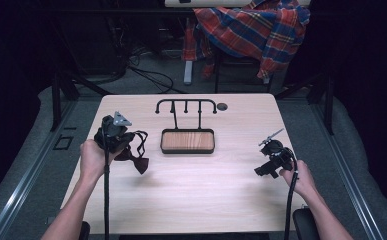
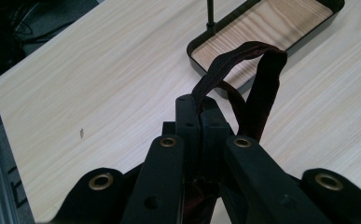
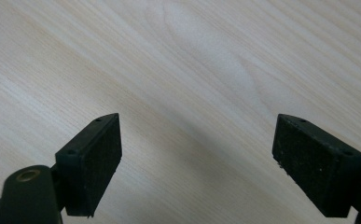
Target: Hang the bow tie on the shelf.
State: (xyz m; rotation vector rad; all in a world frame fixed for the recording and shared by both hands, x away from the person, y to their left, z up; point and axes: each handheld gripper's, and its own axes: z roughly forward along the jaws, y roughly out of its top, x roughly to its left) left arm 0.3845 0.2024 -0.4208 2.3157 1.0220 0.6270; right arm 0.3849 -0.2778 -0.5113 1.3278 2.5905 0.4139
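A dark maroon bow tie (image 1: pixel 137 161) with a thin neck strap (image 2: pixel 257 79) hangs from my left gripper (image 1: pixel 120 141) above the left side of the table. In the left gripper view the left gripper (image 2: pixel 199 114) has its jaws pressed together on the strap, which loops up past the tips. A black stand with a wooden tray base (image 1: pixel 187 141) and a hooked top rail (image 1: pixel 186 103) sits mid-table, right of the tie. My right gripper (image 1: pixel 262 170) is held over the right side of the table; the right gripper (image 3: pixel 197 158) has its pads wide apart over bare wood.
A small round grommet (image 1: pixel 222 106) lies near the table's (image 1: pixel 201 190) far edge. Behind the table a plaid shirt (image 1: pixel 253 27) drapes over a chair. Metal frame rails (image 1: pixel 21 175) flank both sides, and cables lie on the floor beyond.
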